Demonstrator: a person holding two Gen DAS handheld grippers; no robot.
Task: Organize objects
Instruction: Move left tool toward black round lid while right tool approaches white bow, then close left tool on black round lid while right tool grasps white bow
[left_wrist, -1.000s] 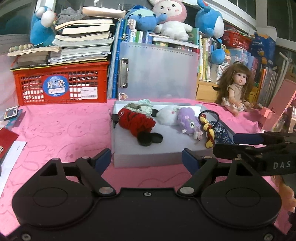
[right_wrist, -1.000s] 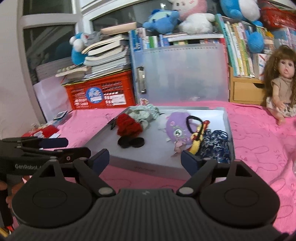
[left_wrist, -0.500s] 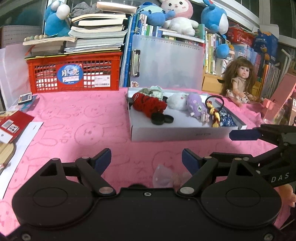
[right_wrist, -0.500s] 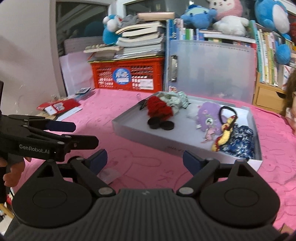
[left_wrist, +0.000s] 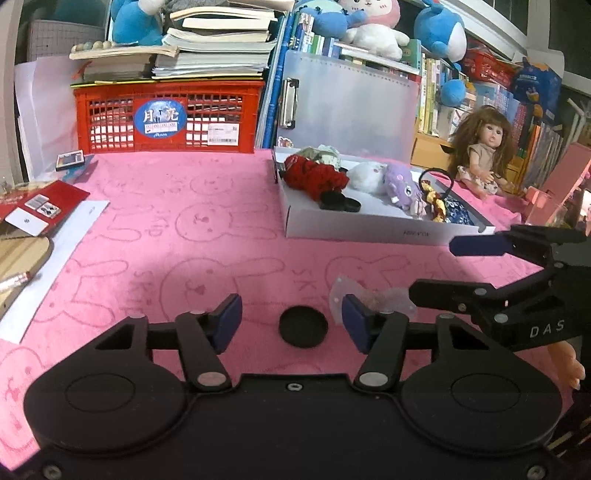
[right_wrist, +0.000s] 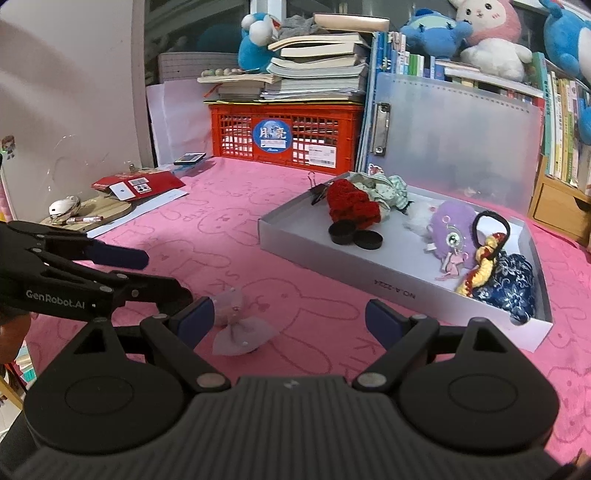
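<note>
A black round disc lies on the pink cloth between the fingers of my left gripper. Its jaws are closing and the pads stand clear of the disc on both sides. A translucent pink bow lies just right of it, by the left finger of my right gripper, which is wide open and holds nothing. Each gripper shows in the other's view: right gripper, left gripper. Further back, the grey tray holds a red knitted piece, two black discs, plush toys and hair ties.
A red crate under stacked books and a clear folder stand behind the tray. A doll sits at the back right, a pink box beside it. Red cards, paper and a wooden board lie at the left.
Both grippers have drawn back from the tray toward the near side. The loose black disc and the bow have come into view. The left jaws have narrowed around the disc.
</note>
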